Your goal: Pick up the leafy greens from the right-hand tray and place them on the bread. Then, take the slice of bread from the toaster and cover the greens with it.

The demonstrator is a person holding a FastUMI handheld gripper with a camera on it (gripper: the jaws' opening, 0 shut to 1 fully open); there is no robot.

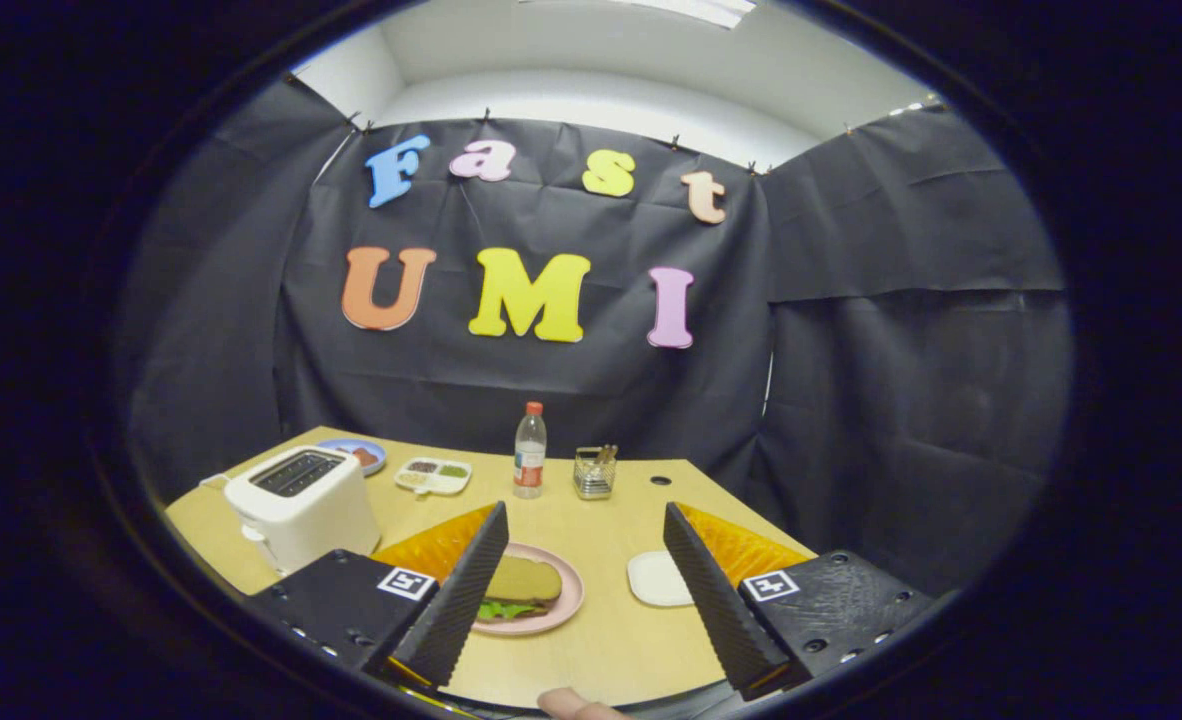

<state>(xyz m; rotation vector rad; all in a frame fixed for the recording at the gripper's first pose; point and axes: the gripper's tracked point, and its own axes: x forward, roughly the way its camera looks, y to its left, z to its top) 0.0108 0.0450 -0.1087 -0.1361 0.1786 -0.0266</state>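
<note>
The claw (583, 590) was held released, fingers spread wide with nothing between them, raised above the pale wooden desk (601, 640). The round pink plate (563, 608) was seen just ahead of the left finger, partly hidden by it; on it lay a tan slice of bread (523, 579) with ruffled leafy greens (507, 608) sticking out beneath its near edge, so the stack was judged already covered and the task near done. The white two-slot toaster (301, 505) stood to the left of the plate, its slots dark; whether any bread was left inside could not be told. The small white square tray (659, 578) lay bare just beside the right finger. The bread was judged light, fairly stiff but crumbly, best pinched gently across opposite edges. The greens were judged limp, thin and easily torn, best taken at a bunched clump rather than one leaf tip.
</note>
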